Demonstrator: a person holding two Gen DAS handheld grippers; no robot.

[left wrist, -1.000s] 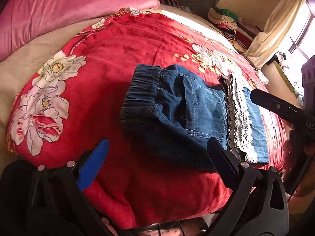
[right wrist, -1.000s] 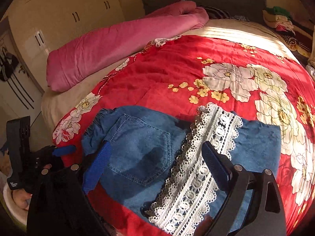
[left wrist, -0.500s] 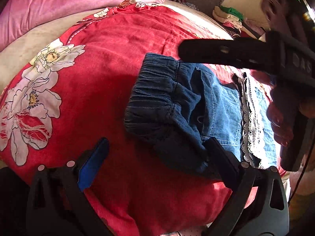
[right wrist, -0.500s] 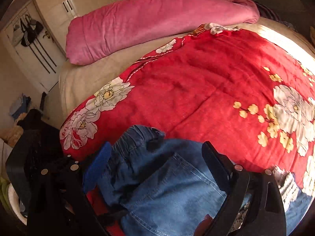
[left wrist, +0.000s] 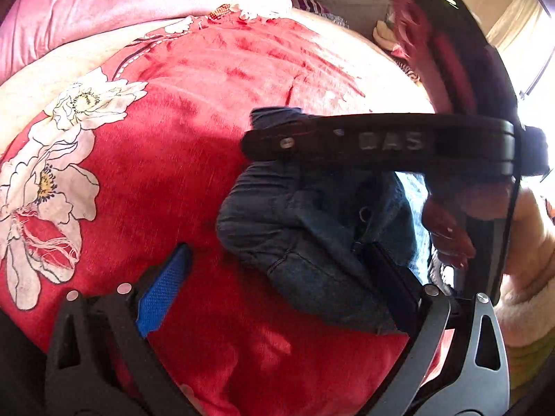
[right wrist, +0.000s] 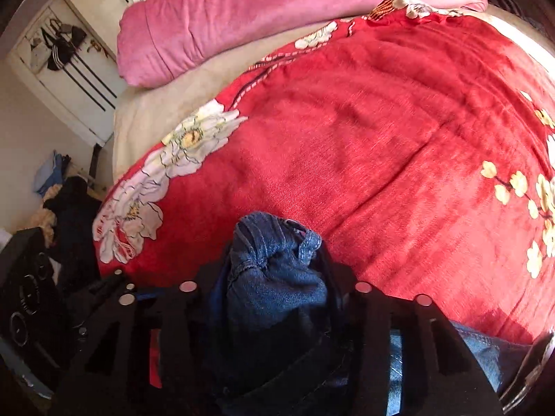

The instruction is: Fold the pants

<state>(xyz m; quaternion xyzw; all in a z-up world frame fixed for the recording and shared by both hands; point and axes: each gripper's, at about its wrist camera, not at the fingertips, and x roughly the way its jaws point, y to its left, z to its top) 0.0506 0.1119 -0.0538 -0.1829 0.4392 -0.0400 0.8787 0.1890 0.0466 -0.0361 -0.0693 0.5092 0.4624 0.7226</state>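
Observation:
Folded blue denim pants lie on the red flowered blanket. My left gripper is open just before the pants' near waistband corner; its right finger rests against the denim, its blue-padded left finger over bare blanket. My right gripper is shut on the bunched waistband of the pants. In the left wrist view the right gripper's black body crosses over the pants and hides their far part.
A pink rolled quilt lies along the bed's far side. The beige sheet shows beside the blanket. Clothes and a black device sit on the floor by the left bed edge. A window lies to the right.
My right gripper moved left to the waistband and shut on it, bunching the denim. My left gripper moved closer to the pants' near corner and stayed open.

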